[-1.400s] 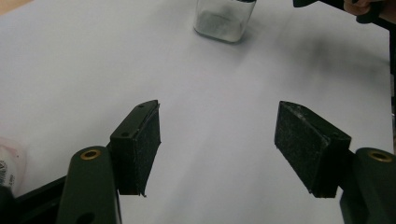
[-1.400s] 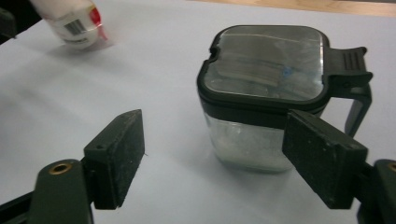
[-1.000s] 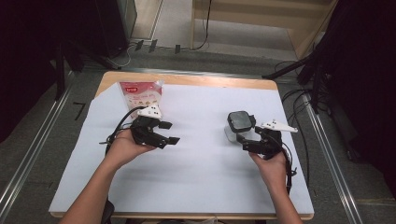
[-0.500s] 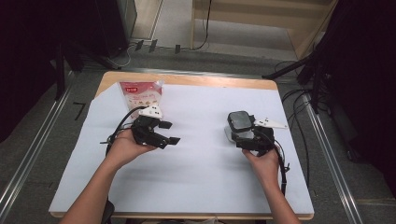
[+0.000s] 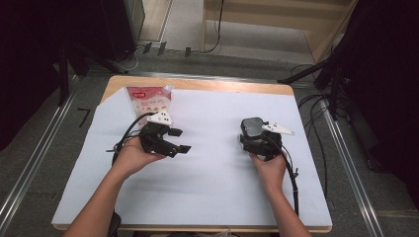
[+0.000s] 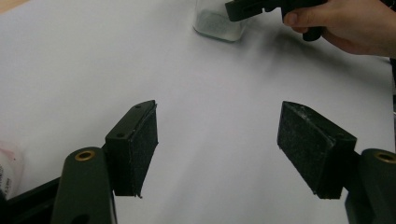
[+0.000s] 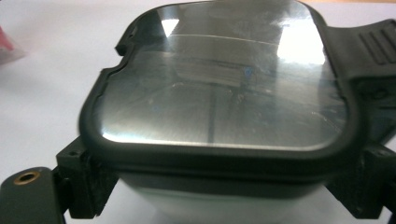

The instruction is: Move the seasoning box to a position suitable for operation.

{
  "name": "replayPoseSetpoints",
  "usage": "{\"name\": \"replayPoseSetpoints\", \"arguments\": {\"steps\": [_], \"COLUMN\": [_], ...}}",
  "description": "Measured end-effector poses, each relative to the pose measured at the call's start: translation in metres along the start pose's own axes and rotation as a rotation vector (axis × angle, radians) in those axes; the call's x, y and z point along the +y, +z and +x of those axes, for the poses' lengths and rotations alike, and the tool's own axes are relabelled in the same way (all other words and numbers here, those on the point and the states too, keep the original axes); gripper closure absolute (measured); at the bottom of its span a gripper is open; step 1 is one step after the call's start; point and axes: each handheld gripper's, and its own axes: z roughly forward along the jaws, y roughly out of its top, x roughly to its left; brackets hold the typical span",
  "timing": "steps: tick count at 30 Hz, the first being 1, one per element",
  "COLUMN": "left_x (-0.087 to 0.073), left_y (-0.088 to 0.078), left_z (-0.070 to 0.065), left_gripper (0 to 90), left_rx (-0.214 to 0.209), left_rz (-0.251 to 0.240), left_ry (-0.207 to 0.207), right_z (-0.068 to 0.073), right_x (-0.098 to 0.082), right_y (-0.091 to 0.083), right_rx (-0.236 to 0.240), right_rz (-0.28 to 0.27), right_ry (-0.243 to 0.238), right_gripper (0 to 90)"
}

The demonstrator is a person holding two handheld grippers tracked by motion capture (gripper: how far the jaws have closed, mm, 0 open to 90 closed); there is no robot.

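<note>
Far left on the white-covered bench point(image 5: 212, 197): a red-and-white snack pouch point(image 5: 148, 100), lying flat near the back edge, just behind the left hand. Next along, the left gripper point(image 5: 180, 140), held low over the sheet, fingers point(image 6: 135, 149) spread wide with nothing but bare white cover between the pads, released, gripping nothing. Grey three-cornered plate on top, black cable looping back past the wrist. Well apart to the right, across open sheet, a clear container point(image 5: 249, 136) with a dark-rimmed, glossy lid point(image 7: 219, 79), standing upright on the bench. Right gripper point(image 5: 254, 143) right up against it, hand point(image 5: 269, 165) behind; in the right gripper view, black fingers point(image 7: 84, 191) flanking the container's body just under the lid rim, one on each side, close against the walls, though whether pressing or merely alongside cannot be told. From the left gripper view, the same container point(image 6: 219, 23) seen across the sheet, clear walls, pale contents at the bottom, with the other gripper at its top edge.
</note>
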Motion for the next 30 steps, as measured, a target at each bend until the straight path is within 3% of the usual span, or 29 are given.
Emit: {"name": "replayPoseSetpoints", "arguments": {"steps": [6,9,11,16,19,23,24,30], "left_x": [0.000,0.000,0.000,-0.001,-0.001,-0.001,-0.001,-0.001], "left_y": [0.000,0.000,-0.001,-0.001,-0.001,-0.001,-0.002,-0.002], "left_z": [0.000,0.001,0.001,0.001,0.001,0.002,0.002,0.002], "left_gripper": [29.9,30.0,30.0,30.1,30.1,30.1,30.1,30.1], "left_rx": [0.000,0.002,0.005,0.000,0.006,0.007,0.007,0.013], "left_rz": [0.000,0.002,0.003,-0.006,-0.003,-0.002,-0.005,-0.006], "left_ry": [0.000,0.000,-0.002,-0.007,-0.010,-0.009,-0.010,-0.011], "right_z": [0.004,0.009,0.009,0.008,0.011,0.018,0.022,0.039], "right_x": [-0.001,-0.001,-0.001,0.001,0.004,0.008,0.009,0.009], "right_y": [0.006,0.003,0.002,0.000,-0.007,-0.014,-0.019,-0.027], "right_rx": [-0.041,-0.080,-0.084,-0.060,-0.047,-0.044,-0.021,0.014], "right_rz": [-0.021,-0.041,-0.040,-0.040,-0.065,-0.059,-0.057,-0.048], "right_ry": [-0.013,-0.063,-0.071,-0.036,-0.051,-0.062,-0.075,-0.101], "right_gripper": [11.8,14.7,15.2,15.4,15.4,15.4,15.4,15.4]}}
